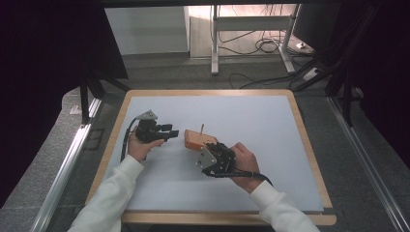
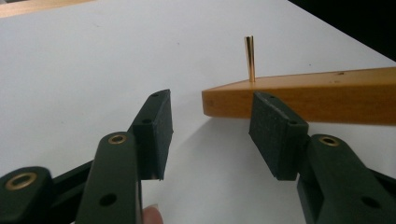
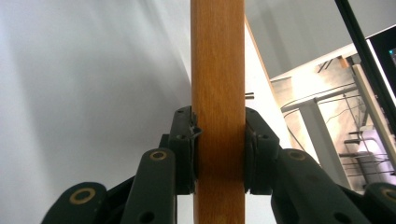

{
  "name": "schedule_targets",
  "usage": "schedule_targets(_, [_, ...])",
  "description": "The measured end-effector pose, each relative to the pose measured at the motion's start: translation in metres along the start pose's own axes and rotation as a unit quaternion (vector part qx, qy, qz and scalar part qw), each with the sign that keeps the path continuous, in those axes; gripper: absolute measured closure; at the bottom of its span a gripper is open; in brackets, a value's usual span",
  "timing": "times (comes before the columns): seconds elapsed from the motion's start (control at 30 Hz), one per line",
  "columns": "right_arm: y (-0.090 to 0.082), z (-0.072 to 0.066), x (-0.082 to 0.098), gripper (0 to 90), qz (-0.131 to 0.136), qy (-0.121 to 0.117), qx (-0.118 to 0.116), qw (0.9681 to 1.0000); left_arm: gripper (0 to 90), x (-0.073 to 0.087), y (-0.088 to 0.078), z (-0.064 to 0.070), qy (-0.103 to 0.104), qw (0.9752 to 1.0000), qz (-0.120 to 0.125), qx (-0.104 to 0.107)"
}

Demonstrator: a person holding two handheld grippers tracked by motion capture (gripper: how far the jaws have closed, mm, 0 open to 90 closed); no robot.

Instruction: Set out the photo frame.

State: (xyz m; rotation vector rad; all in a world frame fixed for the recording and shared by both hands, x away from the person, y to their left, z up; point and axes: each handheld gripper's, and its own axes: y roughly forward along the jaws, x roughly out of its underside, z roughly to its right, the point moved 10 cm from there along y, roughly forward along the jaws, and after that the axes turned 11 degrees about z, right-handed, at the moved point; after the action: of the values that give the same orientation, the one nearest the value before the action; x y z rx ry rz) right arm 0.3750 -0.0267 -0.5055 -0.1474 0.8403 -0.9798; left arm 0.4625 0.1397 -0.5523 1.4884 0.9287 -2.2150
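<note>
Wooden block (image 1: 198, 139) with its upright peg (image 2: 250, 58) sits clamped between the right gripper (image 3: 218, 149) jaws; left gripper (image 2: 210, 135) jaws gape just short of its end. Probably lining up on the peg next.

I'm looking down into a lab-style recording station — not a home. The tabletop (image 1: 145, 99) is a wood-edged board under a plain white sheet, flanked at 3 and 9 o'clock by aluminium rails (image 1: 63, 169) and black curtains (image 1: 43, 72). At 12 o'clock, loose cables (image 1: 263, 46) sprawl over grey carpet beneath a metal-legged desk frame (image 1: 214, 43) — a monitor (image 1: 316, 24) stands at 1 o'clock.
</note>
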Motion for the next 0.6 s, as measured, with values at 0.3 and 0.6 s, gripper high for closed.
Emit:
schedule_targets(0.3, [0.004,0.014,-0.004,70.1,-0.003,0.025,-0.028,0.9993,49.6,0.004,-0.001,-0.003,0.001,1.0,0.0,-0.004])
schedule_targets(0.6, [0.008,0.029,-0.007,70.2,-0.004,0.062,-0.053,0.9967,49.8,0.006,-0.001,-0.005,-0.003,1.0,0.0,-0.009])
